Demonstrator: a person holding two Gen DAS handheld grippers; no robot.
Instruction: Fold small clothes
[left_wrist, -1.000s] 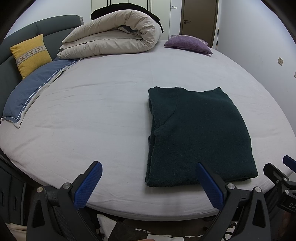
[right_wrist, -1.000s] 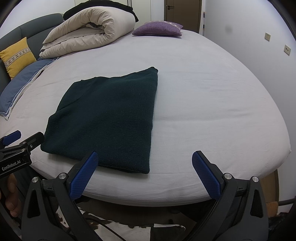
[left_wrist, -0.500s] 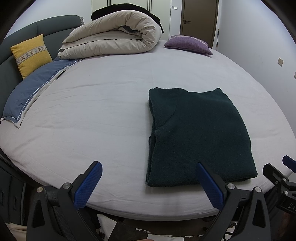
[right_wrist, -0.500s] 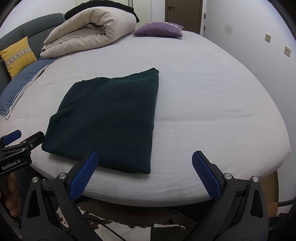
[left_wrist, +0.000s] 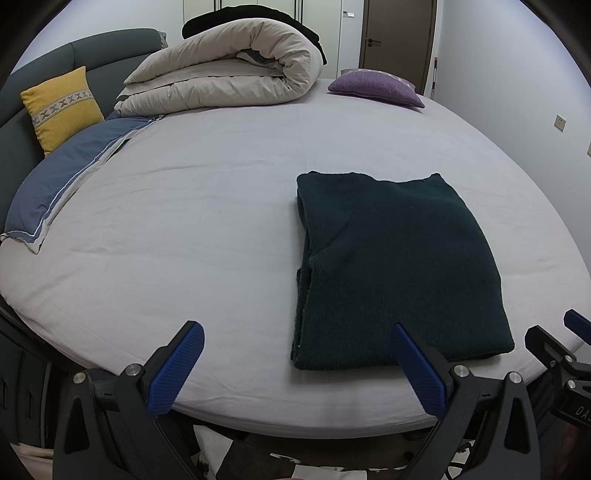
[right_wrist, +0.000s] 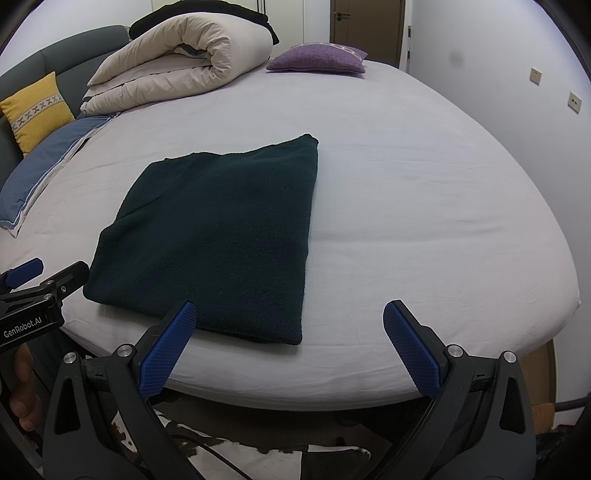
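A dark green knitted sweater (left_wrist: 391, 266) lies folded into a flat rectangle on the bed, near its front edge; it also shows in the right wrist view (right_wrist: 218, 243). My left gripper (left_wrist: 295, 347) is open and empty, held at the front edge of the bed, its right finger in front of the sweater's near edge. My right gripper (right_wrist: 288, 332) is open and empty, just before the sweater's near right corner. Each gripper shows at the side of the other's view.
A light grey sheet covers the bed (left_wrist: 184, 229). A rolled beige duvet (left_wrist: 229, 81), a purple cushion (left_wrist: 376, 88), a yellow cushion (left_wrist: 61, 107) and a blue pillow (left_wrist: 62, 177) lie at the back and left. A wall (right_wrist: 517, 74) stands on the right.
The right wrist view has shifted slightly, so the sweater sits a little lower and closer in it. The sweater and the left gripper have not moved.
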